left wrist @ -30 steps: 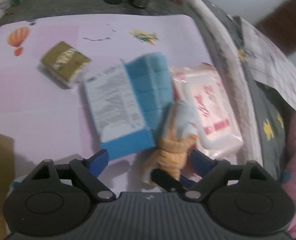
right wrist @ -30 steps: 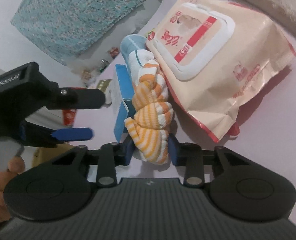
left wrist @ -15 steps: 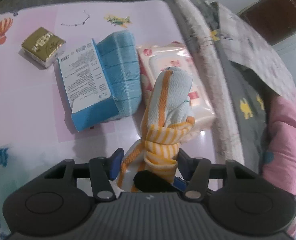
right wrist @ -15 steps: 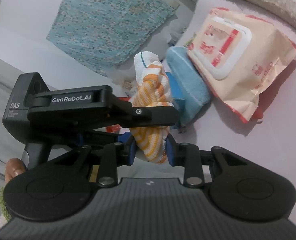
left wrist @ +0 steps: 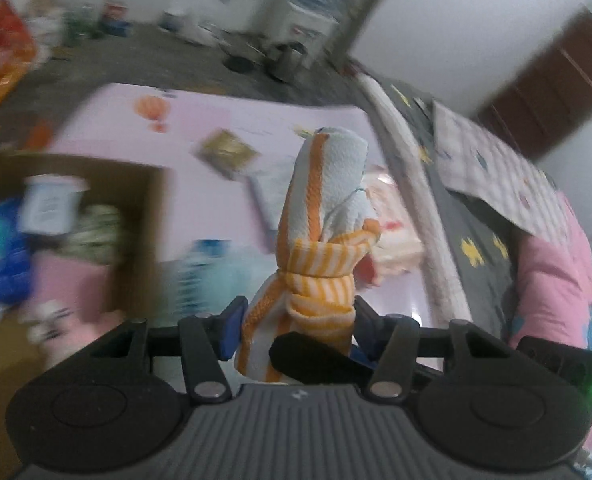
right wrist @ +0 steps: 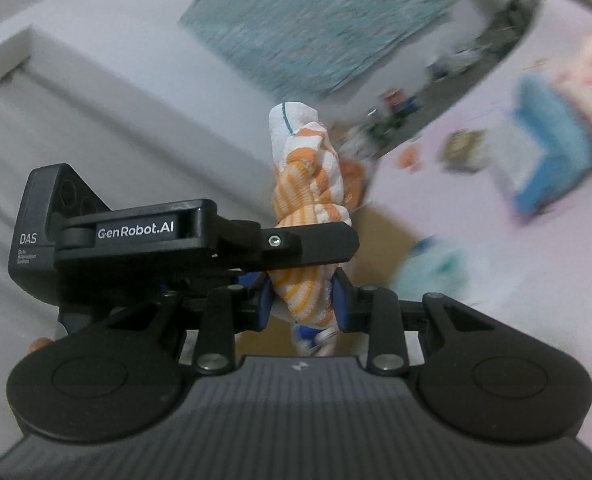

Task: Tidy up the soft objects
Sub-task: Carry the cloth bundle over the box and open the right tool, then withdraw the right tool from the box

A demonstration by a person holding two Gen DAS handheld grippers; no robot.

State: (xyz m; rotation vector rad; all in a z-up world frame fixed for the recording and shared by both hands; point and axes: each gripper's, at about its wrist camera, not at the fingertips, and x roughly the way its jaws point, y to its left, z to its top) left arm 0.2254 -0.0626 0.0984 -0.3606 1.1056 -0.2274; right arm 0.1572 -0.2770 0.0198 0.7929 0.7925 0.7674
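Observation:
A knotted orange-and-white striped cloth (left wrist: 320, 248) stands upright between both grippers. My left gripper (left wrist: 296, 320) is shut on its lower end, and my right gripper (right wrist: 302, 304) is shut on the same cloth (right wrist: 308, 200) from the other side. The left gripper's body (right wrist: 184, 236) crosses the right wrist view. The cloth is held in the air above the pink mat (left wrist: 224, 128). A brown cardboard box (left wrist: 144, 216) with soft items inside lies at the left, blurred.
On the mat lie a blue packet (right wrist: 544, 160), a small gold packet (left wrist: 228, 152) and a pink wipes pack (left wrist: 392, 216). A grey and pink blanket (left wrist: 496, 240) borders the mat's right side. Clutter stands on the floor (left wrist: 136, 52) beyond.
Both grippers have lifted the cloth higher and swung left. The cardboard box has come into the left wrist view and the mat items have receded.

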